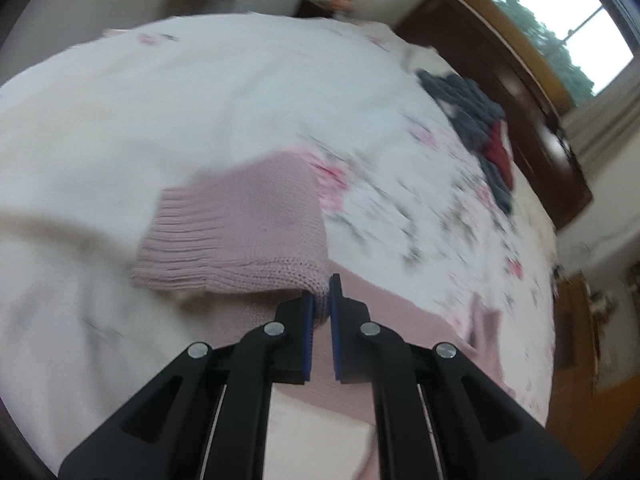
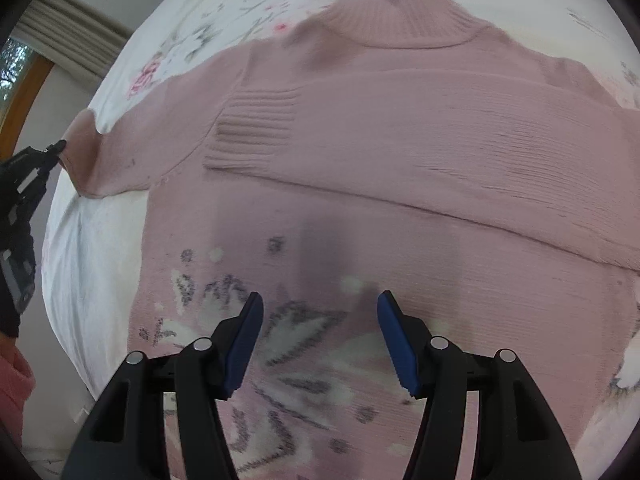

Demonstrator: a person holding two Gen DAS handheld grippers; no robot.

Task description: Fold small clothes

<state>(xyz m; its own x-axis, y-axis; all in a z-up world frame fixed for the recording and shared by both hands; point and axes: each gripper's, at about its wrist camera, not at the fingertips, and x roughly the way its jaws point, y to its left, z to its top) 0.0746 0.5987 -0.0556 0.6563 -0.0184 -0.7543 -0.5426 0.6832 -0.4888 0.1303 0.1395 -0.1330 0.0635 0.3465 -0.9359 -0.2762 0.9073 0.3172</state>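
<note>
A floral-sheeted bed (image 1: 200, 92) carries a pink sweater (image 2: 400, 152) and dark clothes (image 1: 476, 120).

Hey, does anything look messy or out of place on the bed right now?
A heap of dark grey and red clothes lies bunched near the headboard, unfolded. The pink sweater itself lies flat.

Left gripper (image 1: 321, 300), right gripper (image 2: 320, 312): black linkage arms; silver rivets; blue ribbed pads (image 2: 244, 344)

Soft daylight from window (image 1: 568, 36) upper right; heavy motion blur, fisheye bending and dark vignette at edges.
</note>
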